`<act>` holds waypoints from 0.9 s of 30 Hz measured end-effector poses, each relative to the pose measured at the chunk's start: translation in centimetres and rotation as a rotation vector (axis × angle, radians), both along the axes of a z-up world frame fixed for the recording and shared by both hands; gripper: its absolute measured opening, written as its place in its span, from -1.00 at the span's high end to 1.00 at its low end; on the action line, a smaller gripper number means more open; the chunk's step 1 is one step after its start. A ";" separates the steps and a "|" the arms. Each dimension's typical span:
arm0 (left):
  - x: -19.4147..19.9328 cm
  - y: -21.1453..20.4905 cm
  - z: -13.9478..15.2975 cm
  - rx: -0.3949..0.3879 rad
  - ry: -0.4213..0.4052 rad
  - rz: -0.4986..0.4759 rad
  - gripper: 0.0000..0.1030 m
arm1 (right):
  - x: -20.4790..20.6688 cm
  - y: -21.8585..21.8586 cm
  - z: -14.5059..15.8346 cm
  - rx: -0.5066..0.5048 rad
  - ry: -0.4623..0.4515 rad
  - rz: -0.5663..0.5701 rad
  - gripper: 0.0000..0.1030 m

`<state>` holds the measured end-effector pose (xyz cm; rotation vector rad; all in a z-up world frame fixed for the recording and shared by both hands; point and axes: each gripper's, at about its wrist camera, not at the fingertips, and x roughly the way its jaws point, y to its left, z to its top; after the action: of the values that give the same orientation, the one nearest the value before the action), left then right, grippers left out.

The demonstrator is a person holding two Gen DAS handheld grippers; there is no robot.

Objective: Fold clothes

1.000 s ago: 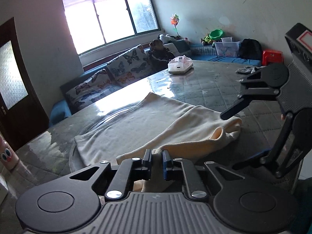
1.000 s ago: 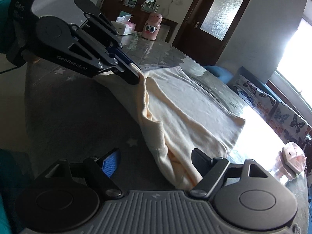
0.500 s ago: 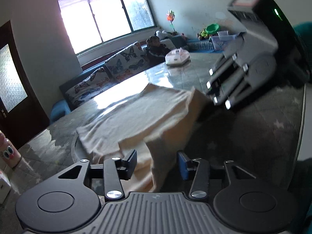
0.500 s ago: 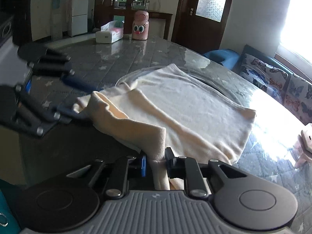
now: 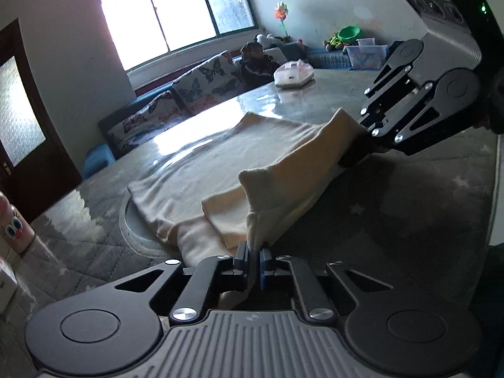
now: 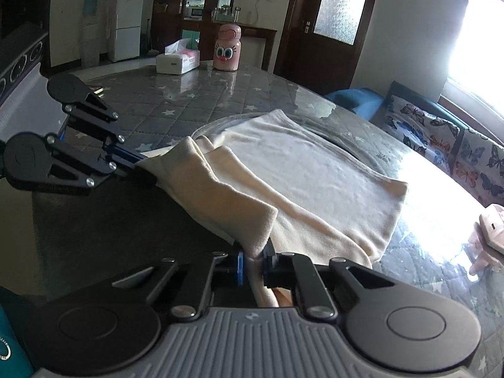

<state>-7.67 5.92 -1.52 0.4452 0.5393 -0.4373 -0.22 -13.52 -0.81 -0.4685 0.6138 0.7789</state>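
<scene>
Cream garment (image 5: 220, 157) is lying across the middle of the frame on the grey quilted table (image 5: 409, 204), far half flat, near edge lifted.

Left gripper (image 5: 253, 260), bottom centre of the left wrist view: jaws pressed together, pinching one near corner of the garment; fabric is bunching up out of the pads. These jaws have just been closing, cloth between them.

Right gripper (image 6: 253, 260), bottom centre of the right wrist view: jaws likewise pinching the other near corner, also just closing on cloth. The same gripper is showing at upper right of the left wrist view (image 5: 356, 154), with the edge stretched between the two grips.

Judged step: carrying the near edge over toward the far edge for a fold.

Notes for doing it well:
- Keeping both grips level so the lifted edge is staying taut, not sagging in the middle.
- Moving both hands together toward the window side; uneven travel is likely to skew the fold.
- A doubled layer is sitting near the left grip (image 5: 226, 217); watching that it is not dragging along.
- Lowering before releasing, corners onto corners.
</scene>
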 end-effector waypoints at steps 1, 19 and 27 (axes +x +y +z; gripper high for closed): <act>-0.4 -0.1 0.3 -0.001 -0.003 -0.007 0.88 | -0.3 -0.2 0.3 0.004 -0.005 0.001 0.82; -12.4 -0.3 5.8 -0.088 0.002 -0.059 0.90 | -12.4 -4.6 5.8 -0.020 0.076 0.113 0.83; -13.0 -0.6 6.3 -0.164 0.064 -0.168 0.64 | -11.3 -4.6 5.8 -0.012 0.076 0.062 0.83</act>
<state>-20.67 5.32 4.74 0.3202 0.5254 -0.6542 -11.52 -18.12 5.03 -0.4724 0.6778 0.8558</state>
